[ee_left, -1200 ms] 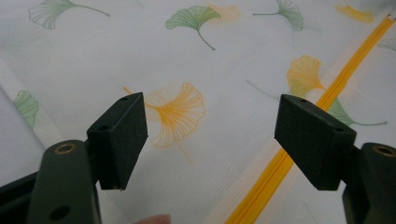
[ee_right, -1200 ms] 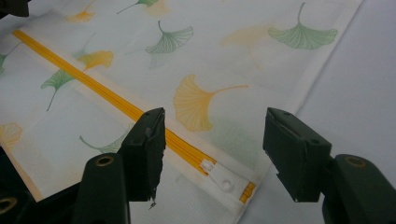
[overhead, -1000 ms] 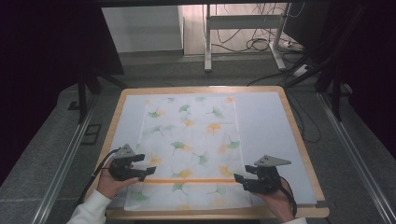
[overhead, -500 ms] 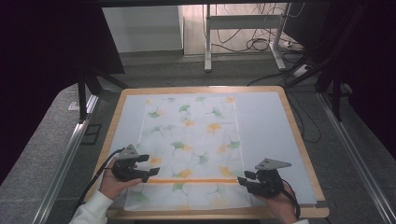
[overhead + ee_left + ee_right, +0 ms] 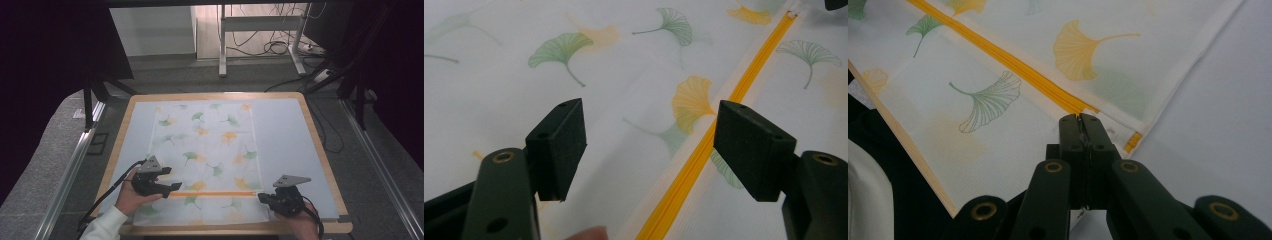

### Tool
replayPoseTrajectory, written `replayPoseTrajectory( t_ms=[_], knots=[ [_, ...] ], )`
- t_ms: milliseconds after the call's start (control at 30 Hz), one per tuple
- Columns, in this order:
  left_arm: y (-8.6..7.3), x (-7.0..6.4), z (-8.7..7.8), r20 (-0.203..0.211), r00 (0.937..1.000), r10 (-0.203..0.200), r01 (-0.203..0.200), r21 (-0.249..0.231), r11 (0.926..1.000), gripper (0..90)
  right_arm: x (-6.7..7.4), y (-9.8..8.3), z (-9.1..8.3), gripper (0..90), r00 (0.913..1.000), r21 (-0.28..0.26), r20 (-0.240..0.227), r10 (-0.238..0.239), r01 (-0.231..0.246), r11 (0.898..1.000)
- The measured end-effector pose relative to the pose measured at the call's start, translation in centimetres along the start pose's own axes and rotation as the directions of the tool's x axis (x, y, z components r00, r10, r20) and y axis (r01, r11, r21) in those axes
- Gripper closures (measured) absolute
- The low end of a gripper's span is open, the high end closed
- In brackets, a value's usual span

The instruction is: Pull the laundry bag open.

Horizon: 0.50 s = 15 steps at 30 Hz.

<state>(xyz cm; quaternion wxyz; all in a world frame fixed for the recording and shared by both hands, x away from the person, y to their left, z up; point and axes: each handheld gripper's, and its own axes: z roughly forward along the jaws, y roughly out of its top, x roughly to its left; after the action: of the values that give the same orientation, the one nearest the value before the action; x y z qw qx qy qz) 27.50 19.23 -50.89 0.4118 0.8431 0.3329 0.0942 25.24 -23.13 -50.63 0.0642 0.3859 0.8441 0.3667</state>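
Observation:
A white cloth bag [image 5: 210, 145] printed with green and yellow ginkgo leaves lies flat on the table. An orange zipper [image 5: 210, 193] runs across its near end. My left gripper [image 5: 173, 186] stands open above the zipper's left part, and the zipper [image 5: 704, 150] passes between its jaws [image 5: 654, 145] without touching them. A fingertip shows at the bottom of the left gripper view. My right gripper [image 5: 262, 198] is at the zipper's right end. Its jaws have just been closing and now press together on the zipper [image 5: 1013, 62] close to the bag's edge [image 5: 1081, 120].
The bag lies on a pale mat [image 5: 285, 135] framed by the table's wooden rim [image 5: 316, 140]. The near edge [image 5: 225, 229] is close behind both hands. Dark floor, metal rails [image 5: 70, 175] and a desk frame with cables [image 5: 260, 30] surround the table.
My right gripper's jaws have gone from open to shut at the zipper's right end. My left gripper has slid a little to the right over the bag.

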Motion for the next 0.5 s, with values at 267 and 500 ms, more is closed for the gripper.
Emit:
replayPoseTrajectory(
  t_ms=[267,500],
  knots=[
    [0.6,-0.5,0.7,0.011,0.9997,0.020,-0.020,-0.023,0.9995,28.7,0.0,0.0,0.1,89.0,1.0000,-0.002,0.001,-0.001,0.001,1.000],
    [1.2,-1.0,1.4,0.027,0.9983,0.051,-0.050,-0.027,0.9984,28.4,0.1,0.0,0.3,89.3,0.9999,0.009,-0.011,-0.008,0.008,1.000]
  ],
)
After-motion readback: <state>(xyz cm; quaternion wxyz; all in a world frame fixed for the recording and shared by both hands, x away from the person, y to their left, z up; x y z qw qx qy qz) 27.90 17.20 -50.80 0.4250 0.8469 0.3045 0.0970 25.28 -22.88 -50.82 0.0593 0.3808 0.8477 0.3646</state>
